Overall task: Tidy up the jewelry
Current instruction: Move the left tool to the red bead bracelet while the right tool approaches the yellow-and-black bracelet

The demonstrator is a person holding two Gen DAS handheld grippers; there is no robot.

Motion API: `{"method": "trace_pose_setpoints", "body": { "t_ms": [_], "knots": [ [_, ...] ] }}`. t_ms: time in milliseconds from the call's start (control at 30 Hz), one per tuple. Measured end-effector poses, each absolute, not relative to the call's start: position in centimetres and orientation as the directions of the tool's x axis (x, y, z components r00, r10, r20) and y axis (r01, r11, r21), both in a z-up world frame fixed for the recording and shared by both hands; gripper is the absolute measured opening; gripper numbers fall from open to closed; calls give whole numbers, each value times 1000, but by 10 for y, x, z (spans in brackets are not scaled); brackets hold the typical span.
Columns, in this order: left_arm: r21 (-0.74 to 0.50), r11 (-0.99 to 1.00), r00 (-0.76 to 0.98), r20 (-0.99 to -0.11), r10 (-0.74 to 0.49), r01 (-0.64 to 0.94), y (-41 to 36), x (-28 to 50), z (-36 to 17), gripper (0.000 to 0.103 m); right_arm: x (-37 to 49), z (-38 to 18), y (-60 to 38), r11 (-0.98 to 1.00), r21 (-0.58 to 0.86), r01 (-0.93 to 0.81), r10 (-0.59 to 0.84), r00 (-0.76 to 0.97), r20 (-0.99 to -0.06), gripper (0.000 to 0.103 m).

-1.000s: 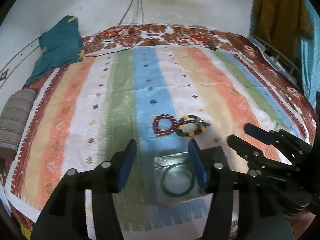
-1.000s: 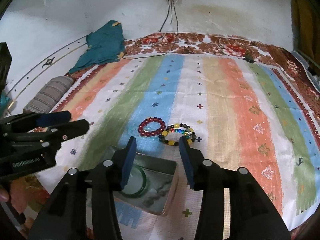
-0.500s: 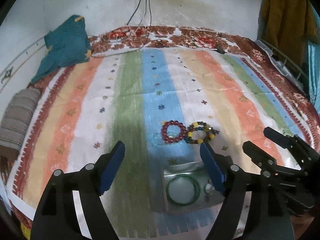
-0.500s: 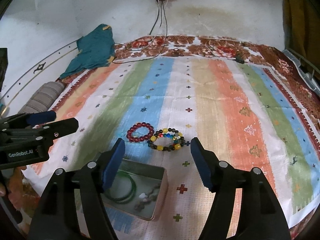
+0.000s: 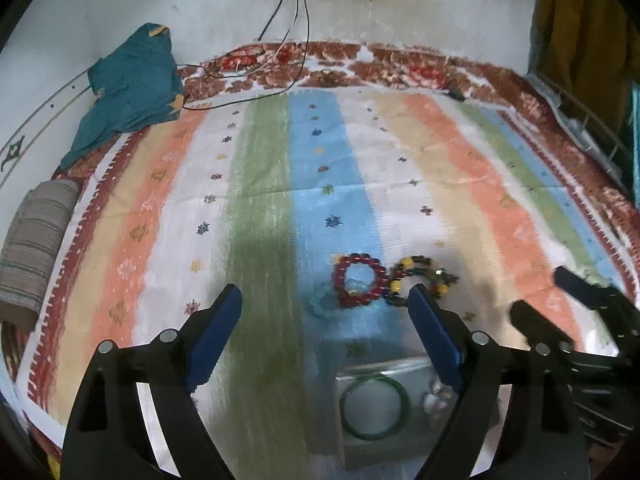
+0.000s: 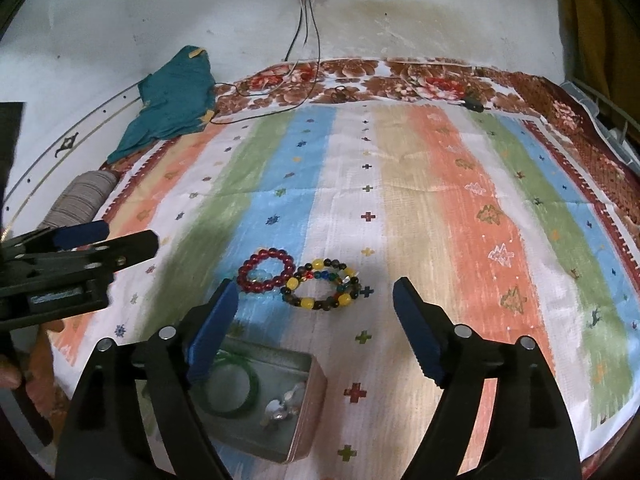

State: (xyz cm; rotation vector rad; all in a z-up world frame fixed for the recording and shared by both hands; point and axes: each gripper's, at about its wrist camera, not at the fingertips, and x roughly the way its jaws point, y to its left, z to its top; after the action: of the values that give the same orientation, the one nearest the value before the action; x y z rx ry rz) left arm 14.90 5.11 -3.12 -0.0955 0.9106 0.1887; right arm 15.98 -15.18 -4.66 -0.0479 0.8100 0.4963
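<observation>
A red bead bracelet [image 5: 359, 280] [image 6: 265, 271] and a multicolour bead bracelet [image 5: 424, 279] [image 6: 323, 284] lie side by side on the striped cloth, touching. A pale blue bracelet [image 5: 320, 305] peeks out beside the red one. An open metal tin [image 6: 310, 408] [image 5: 342, 432] holds a green bangle [image 5: 374, 406] [image 6: 234, 390] and a small silver piece [image 6: 282, 404]. My left gripper [image 5: 326, 316] is open and empty, above the tin's near side. My right gripper [image 6: 314, 310] is open and empty, just short of the multicolour bracelet.
The striped cloth [image 6: 440, 216] covers a bed with a floral border. A teal garment [image 5: 128, 88] and a grey rolled cloth [image 5: 32, 236] lie at the left. Cables [image 6: 308, 40] hang from a wall socket. A yellow garment [image 5: 580, 20] hangs at right.
Both grippers opened wide and drew back and up from the tin. The bracelets and tin have not moved.
</observation>
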Motion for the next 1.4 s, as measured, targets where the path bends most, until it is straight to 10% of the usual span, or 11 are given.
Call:
{"method": "trace_pose_setpoints", "body": {
  "t_ms": [1400],
  "knots": [
    [-71, 973, 442, -896, 33, -218, 73, 230, -93, 84, 246, -101, -137, 892, 152, -426, 349, 435, -830, 83]
  ]
}}
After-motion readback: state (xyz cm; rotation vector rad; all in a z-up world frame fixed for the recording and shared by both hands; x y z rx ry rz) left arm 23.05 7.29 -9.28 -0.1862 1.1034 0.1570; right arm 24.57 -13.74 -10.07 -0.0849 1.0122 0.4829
